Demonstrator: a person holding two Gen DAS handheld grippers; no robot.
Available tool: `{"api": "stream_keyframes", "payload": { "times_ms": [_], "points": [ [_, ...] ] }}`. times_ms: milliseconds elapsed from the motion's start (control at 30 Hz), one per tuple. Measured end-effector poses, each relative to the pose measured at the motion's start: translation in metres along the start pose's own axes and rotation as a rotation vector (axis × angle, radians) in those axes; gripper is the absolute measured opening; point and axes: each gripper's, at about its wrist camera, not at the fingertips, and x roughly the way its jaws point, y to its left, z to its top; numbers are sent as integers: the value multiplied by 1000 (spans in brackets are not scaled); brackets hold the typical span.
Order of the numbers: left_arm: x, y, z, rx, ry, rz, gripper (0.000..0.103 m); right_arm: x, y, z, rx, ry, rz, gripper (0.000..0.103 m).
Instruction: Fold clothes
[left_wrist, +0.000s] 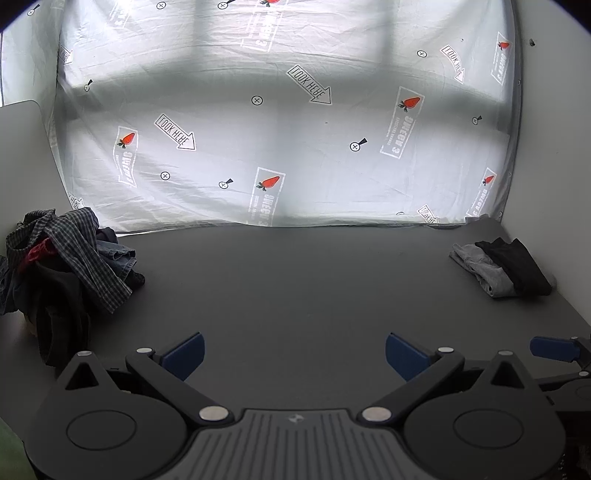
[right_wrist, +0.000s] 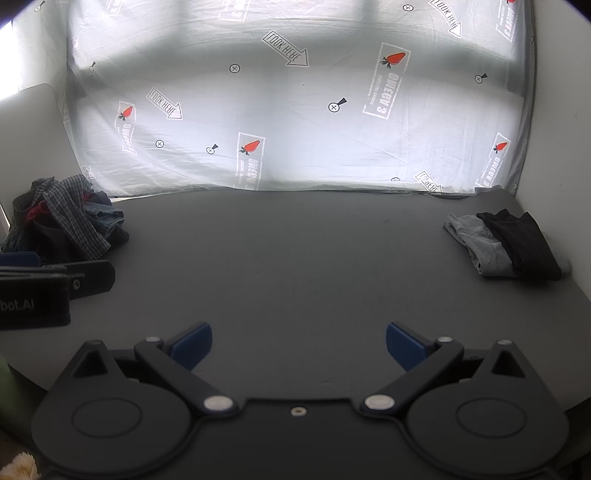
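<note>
A heap of unfolded clothes (left_wrist: 66, 266), with a plaid shirt on top, lies at the left of the dark grey table (left_wrist: 295, 288); it also shows in the right wrist view (right_wrist: 70, 221). A small stack of folded clothes (left_wrist: 506, 267), grey under black, lies at the far right, seen too in the right wrist view (right_wrist: 509, 245). My left gripper (left_wrist: 294, 354) is open and empty over the front of the table. My right gripper (right_wrist: 299, 345) is open and empty beside it. Each gripper shows at the edge of the other's view, the right one (left_wrist: 554, 349) and the left one (right_wrist: 55, 284).
A white printed sheet (left_wrist: 280, 122) hangs behind the table as a backdrop. White walls (left_wrist: 554, 166) close in the right side. A pale panel (left_wrist: 22, 155) stands at the left behind the heap.
</note>
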Motion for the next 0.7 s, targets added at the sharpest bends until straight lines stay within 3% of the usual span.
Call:
{"api": "stream_keyframes", "payload": {
  "times_ms": [700],
  "points": [
    [5, 0, 1, 15, -1, -12, 103, 3, 0, 5, 6, 8, -8, 102]
  ]
}}
